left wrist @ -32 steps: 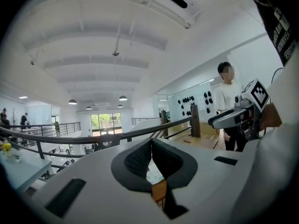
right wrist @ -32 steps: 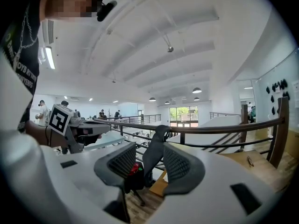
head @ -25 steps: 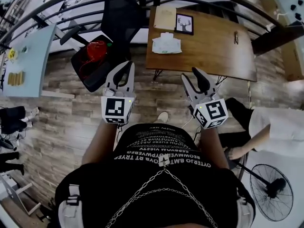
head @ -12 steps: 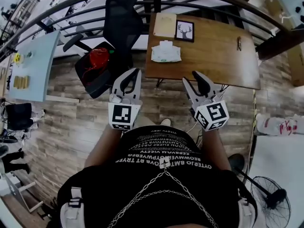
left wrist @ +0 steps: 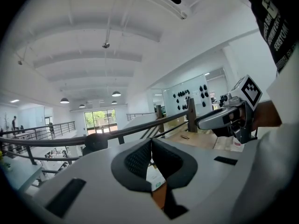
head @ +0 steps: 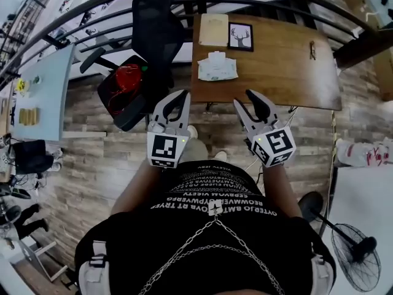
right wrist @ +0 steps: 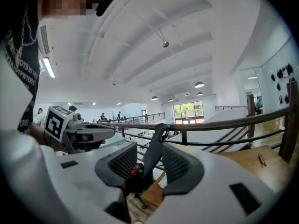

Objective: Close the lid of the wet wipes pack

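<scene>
1. Pack: soft white-green wet wipes pack (head: pixel 217 66) on brown wooden tabletop (head: pixel 276 60), well ahead; lid unreadable, step unsettled.
2. My left tongs (head: pixel 182 95) together, right tongs (head: pixel 244 98) apart, just narrowing; both empty.
3. Next: closer look at lid.

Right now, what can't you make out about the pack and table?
Pack lid, head view: too small to tell open or shut.
Pack, both gripper views: mostly hidden behind the jaws.
Small item on table, head view: too small to name.
Red thing on chair, head view: too small to name.
</scene>
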A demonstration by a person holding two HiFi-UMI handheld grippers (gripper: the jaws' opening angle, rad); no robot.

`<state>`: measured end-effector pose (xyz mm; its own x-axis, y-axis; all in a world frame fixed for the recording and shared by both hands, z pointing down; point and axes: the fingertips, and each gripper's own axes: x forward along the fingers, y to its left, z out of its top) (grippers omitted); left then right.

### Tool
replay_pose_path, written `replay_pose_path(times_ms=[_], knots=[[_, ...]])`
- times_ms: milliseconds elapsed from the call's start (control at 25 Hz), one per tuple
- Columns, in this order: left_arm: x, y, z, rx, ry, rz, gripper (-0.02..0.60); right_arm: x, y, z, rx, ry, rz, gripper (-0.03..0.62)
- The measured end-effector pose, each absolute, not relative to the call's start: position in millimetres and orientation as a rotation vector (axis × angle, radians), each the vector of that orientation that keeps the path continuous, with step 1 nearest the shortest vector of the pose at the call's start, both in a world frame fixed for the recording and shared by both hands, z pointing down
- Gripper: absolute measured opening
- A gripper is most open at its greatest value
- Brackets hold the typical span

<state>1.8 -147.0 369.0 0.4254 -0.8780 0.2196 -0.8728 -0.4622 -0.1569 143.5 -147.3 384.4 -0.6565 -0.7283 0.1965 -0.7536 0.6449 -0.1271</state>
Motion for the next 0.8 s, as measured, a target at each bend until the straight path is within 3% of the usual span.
replay_pose_path(times_ms=[800], knots=[[-74,-271,374,-2.661,1.631,-0.394,0.028,71,-261,383,1.220,-2.704,0.276,0.155]])
